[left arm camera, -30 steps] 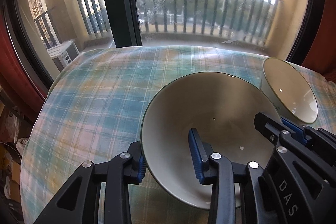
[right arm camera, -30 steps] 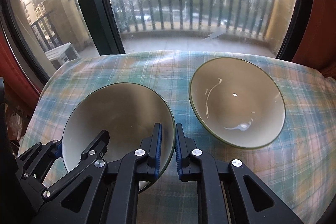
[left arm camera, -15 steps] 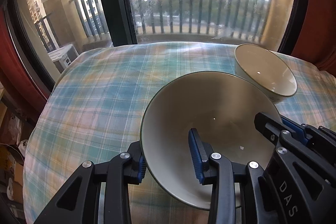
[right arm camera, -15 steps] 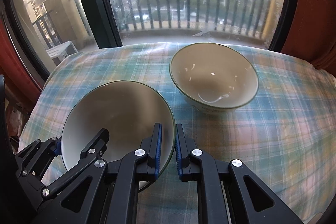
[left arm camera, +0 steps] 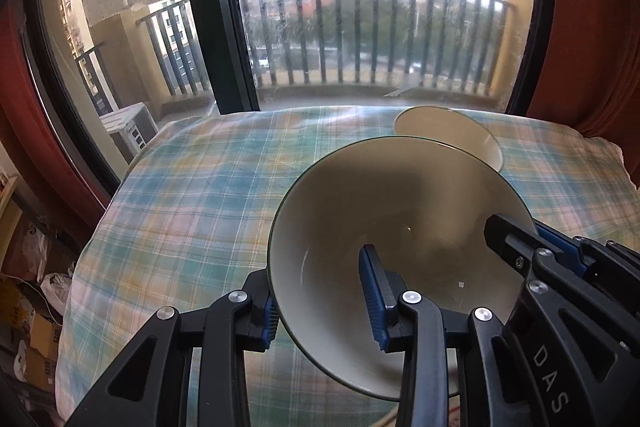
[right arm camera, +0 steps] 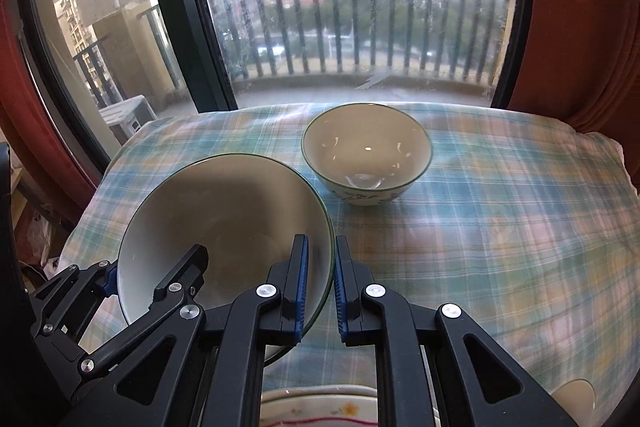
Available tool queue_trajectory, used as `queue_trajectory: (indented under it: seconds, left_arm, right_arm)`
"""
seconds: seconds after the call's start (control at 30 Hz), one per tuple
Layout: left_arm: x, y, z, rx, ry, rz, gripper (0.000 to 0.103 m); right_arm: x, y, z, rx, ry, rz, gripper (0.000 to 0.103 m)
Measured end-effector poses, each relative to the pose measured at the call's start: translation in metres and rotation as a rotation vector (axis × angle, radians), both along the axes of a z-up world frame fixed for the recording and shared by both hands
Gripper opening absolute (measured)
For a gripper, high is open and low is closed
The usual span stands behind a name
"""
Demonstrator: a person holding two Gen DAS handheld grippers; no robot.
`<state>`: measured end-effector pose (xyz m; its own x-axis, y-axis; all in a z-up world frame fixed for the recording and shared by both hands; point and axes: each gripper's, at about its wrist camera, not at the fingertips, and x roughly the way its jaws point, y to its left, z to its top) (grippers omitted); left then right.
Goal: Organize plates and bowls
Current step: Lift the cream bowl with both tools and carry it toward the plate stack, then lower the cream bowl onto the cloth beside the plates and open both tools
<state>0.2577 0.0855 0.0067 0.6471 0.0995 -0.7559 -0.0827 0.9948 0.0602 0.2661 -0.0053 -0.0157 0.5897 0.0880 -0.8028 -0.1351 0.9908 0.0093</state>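
A cream bowl with a dark green rim [left arm camera: 400,211] is held above the table, also in the right wrist view [right arm camera: 228,223]. My left gripper [left arm camera: 320,303] is shut on its left rim, one finger inside and one outside. My right gripper [right arm camera: 321,275] is shut on its right rim. A second cream bowl [right arm camera: 366,151] with a painted outside stands upright on the checked tablecloth, beyond and right of the held bowl; it shows partly hidden in the left wrist view [left arm camera: 448,135].
The table has a blue, pink and yellow checked cloth [right arm camera: 480,227]. A plate edge with a pink pattern [right arm camera: 320,407] lies at the near edge under my right gripper. A window with balcony railing [right arm camera: 360,27] lies beyond the table. Red curtains hang at the sides.
Both grippers have lifted and drawn back with the held bowl. The second bowl on the cloth now appears farther away and smaller.
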Motion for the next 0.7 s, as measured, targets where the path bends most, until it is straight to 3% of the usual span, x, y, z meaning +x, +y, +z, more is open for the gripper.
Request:
queue_trajectory:
  seconds: [0.33,0.7]
  left_arm:
    - [-0.037,-0.023,0.026,0.006,-0.064,-0.015,0.036]
    - [-0.073,-0.062,0.037,0.012,-0.102,-0.063,0.036]
  right_arm:
    - [-0.041,-0.025,0.037,0.018,-0.066,-0.006,0.015]
    - [-0.084,-0.067,0.057,0.025,-0.109,-0.036,0.015]
